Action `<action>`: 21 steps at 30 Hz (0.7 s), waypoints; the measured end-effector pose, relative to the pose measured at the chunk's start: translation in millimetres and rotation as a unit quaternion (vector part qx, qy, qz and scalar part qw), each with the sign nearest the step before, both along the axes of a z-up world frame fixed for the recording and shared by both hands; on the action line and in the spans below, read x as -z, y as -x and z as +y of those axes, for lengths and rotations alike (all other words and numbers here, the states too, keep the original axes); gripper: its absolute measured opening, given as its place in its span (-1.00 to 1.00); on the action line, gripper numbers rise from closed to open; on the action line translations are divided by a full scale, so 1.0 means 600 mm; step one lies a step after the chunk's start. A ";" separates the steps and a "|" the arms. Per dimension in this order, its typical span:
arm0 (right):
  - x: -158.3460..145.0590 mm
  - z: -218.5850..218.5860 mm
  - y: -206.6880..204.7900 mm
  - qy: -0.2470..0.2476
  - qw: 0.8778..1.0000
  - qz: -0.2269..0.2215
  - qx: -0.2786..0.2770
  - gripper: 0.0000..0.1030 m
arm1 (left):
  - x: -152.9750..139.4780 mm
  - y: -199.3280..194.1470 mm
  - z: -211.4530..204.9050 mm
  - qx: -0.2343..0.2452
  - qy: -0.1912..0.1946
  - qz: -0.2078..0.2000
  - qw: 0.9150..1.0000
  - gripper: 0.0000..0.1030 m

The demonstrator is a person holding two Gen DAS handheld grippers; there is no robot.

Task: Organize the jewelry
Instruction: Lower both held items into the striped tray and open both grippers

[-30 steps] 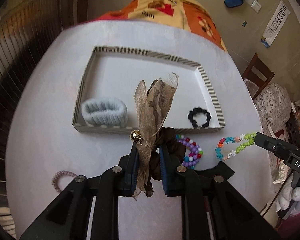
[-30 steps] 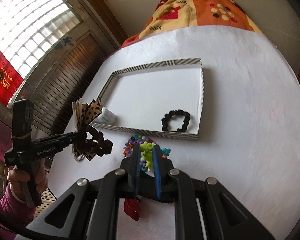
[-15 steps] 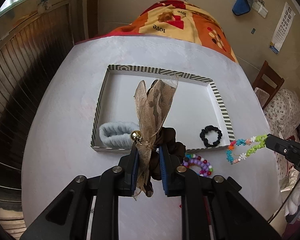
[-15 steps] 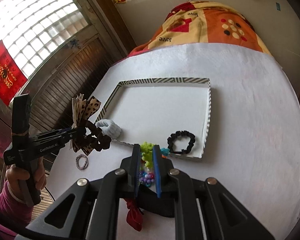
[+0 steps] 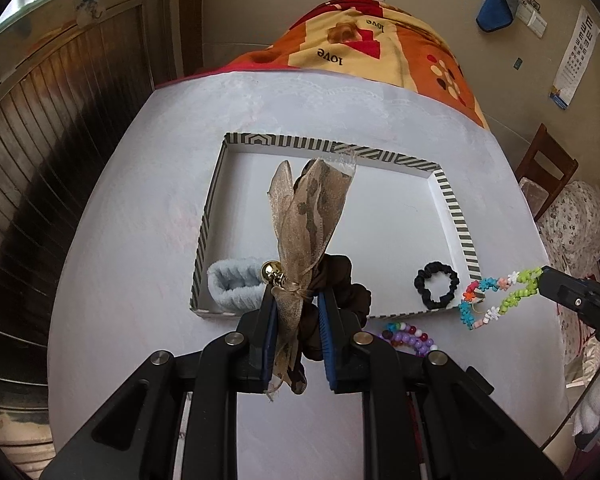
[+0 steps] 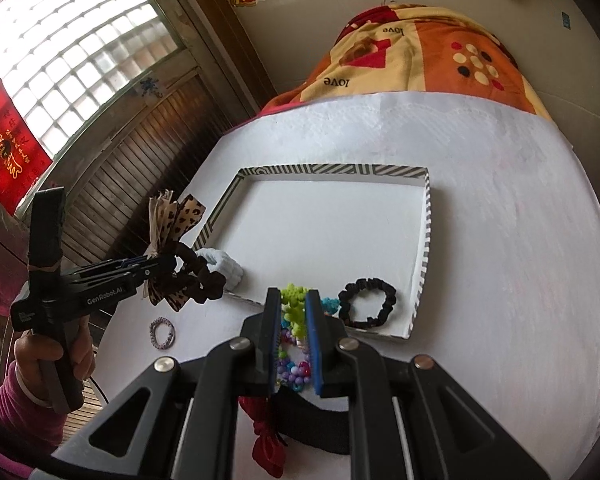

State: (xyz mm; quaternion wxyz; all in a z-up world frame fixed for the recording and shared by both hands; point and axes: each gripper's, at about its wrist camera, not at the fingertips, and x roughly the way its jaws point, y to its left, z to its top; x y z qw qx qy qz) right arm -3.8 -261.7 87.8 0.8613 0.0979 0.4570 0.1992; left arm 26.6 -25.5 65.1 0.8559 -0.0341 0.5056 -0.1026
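Soft daylight enters through the glass-block window (image 6: pixel 72 64) at upper left of the right wrist view, where the panes blow out to white. The white tabletop (image 5: pixel 148 240) is bright and evenly lit, with faint shadows. Both fisheye views bend strongly and darken toward black corners; focus stays sharp.

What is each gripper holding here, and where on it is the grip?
Left gripper clamps a brown scrunchie at the knot of its leopard ribbon bow. Right gripper pinches a flower-bead bracelet at its green end.
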 end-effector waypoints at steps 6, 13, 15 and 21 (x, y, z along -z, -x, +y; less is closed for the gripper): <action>0.003 0.012 -0.027 0.006 1.000 0.002 -0.008 -0.76 | -0.002 -0.029 0.008 -0.007 0.004 0.000 1.000 -0.79; 0.018 0.034 -0.086 0.018 1.000 0.010 -0.021 -0.76 | 0.011 -0.084 0.009 -0.019 0.011 0.014 1.000 -0.79; 0.025 0.043 -0.107 0.019 0.999 0.010 -0.024 -0.76 | 0.018 -0.100 0.007 -0.022 0.011 0.019 1.000 -0.79; 0.063 0.058 -0.166 0.024 0.999 0.028 -0.026 -0.76 | 0.055 -0.150 0.003 -0.041 0.008 0.038 0.998 -0.78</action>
